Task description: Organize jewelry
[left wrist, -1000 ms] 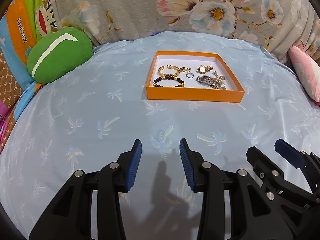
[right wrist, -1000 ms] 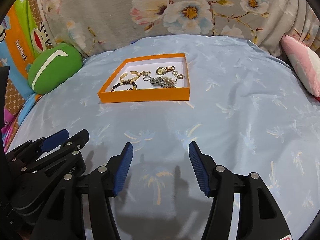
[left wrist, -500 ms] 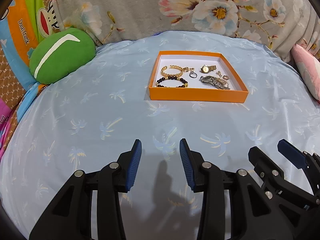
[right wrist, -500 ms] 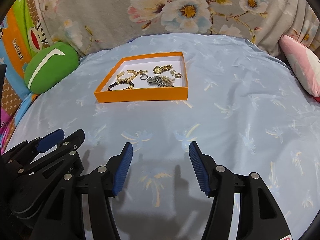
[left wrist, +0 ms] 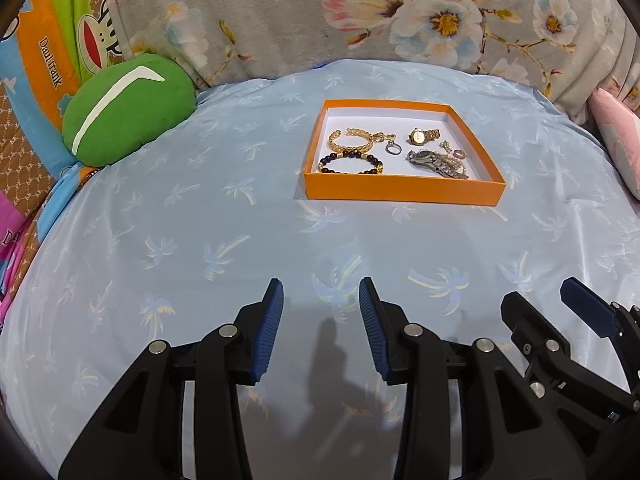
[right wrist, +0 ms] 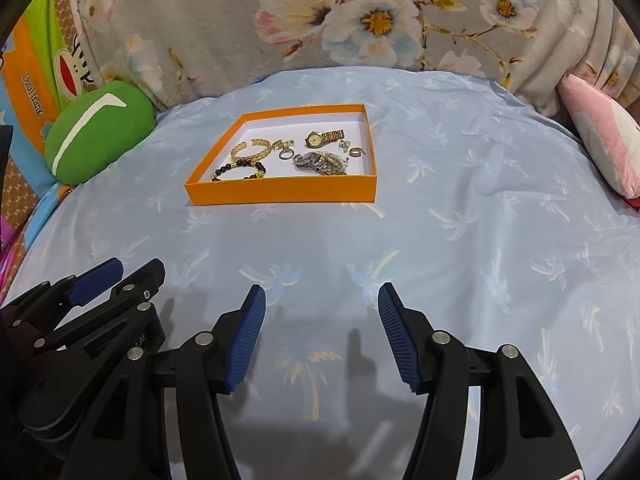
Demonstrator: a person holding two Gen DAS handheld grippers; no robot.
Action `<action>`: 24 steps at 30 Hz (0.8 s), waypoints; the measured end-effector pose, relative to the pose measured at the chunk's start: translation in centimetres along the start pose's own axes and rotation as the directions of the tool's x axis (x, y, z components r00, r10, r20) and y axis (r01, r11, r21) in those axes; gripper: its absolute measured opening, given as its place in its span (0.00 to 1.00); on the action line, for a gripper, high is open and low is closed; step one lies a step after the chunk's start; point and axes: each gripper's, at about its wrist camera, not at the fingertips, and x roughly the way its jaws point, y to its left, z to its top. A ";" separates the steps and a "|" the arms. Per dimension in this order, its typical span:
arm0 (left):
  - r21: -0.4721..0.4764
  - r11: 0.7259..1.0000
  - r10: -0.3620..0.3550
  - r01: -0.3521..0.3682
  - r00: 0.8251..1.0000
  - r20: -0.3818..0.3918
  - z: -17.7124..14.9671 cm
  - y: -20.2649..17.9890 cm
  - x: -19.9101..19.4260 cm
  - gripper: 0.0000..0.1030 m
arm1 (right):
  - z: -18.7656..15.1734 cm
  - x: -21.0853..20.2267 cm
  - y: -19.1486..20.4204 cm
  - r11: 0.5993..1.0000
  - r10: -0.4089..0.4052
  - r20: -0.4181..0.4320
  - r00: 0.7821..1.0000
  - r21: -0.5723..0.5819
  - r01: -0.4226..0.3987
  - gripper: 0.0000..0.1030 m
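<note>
Both tongs hover side by side over the pale blue palm-print bedsheet, left tongs narrowly parted, right tongs spread wider, both empty. Well ahead sits the shallow orange cardboard tray holding gold bracelets, watches and rings.

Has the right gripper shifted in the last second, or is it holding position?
Yes. The right gripper has swung right: in its view the orange tray and green cushion slid leftward across the frame.
</note>
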 end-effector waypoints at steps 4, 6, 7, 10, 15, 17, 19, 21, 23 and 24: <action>-0.004 1.000 0.013 -0.013 1.000 0.001 0.0 0.1 0.0 0.45 | 0.0 0.1 -0.1 1.000 -0.006 0.000 1.000 0.006 0.006 0.57; -0.009 1.000 0.019 -0.019 1.000 0.002 0.1 0.2 0.0 0.50 | 0.0 0.2 -0.2 1.000 -0.003 0.000 1.000 0.012 0.003 0.57; -0.009 1.000 0.019 -0.019 1.000 0.003 0.1 0.3 0.0 0.51 | 0.0 0.2 -0.2 1.000 -0.002 0.001 1.000 0.013 0.002 0.57; -0.005 1.000 0.026 -0.026 1.000 0.007 0.1 0.3 0.0 0.51 | 0.1 0.3 -0.3 1.000 -0.005 -0.001 1.000 0.012 0.005 0.57; -0.010 0.999 0.033 -0.033 0.999 -0.003 0.2 0.2 0.1 0.51 | 0.2 0.4 -0.3 1.000 -0.006 -0.003 1.000 0.011 0.006 0.57; -0.012 0.999 0.040 -0.040 0.999 -0.004 0.3 0.2 0.2 0.52 | 0.2 0.4 -0.4 1.000 -0.007 -0.003 1.000 0.010 0.007 0.57; -0.015 0.999 0.047 -0.047 0.999 -0.003 0.3 0.2 0.2 0.54 | 0.2 0.4 -0.3 1.000 -0.007 -0.002 1.000 0.011 0.007 0.57; -0.015 0.999 0.050 -0.050 0.999 -0.005 0.4 0.2 0.3 0.55 | 0.2 0.5 -0.4 1.000 -0.006 -0.003 1.000 0.013 0.006 0.57; -0.007 0.999 0.048 -0.048 0.999 -0.008 0.4 0.2 0.4 0.55 | 0.2 0.5 -0.3 1.000 -0.007 -0.004 1.000 0.010 0.007 0.57; 0.000 0.999 0.050 -0.050 0.999 -0.009 0.5 0.1 0.4 0.55 | 0.2 0.6 -0.4 1.000 -0.007 -0.006 1.000 0.009 0.007 0.57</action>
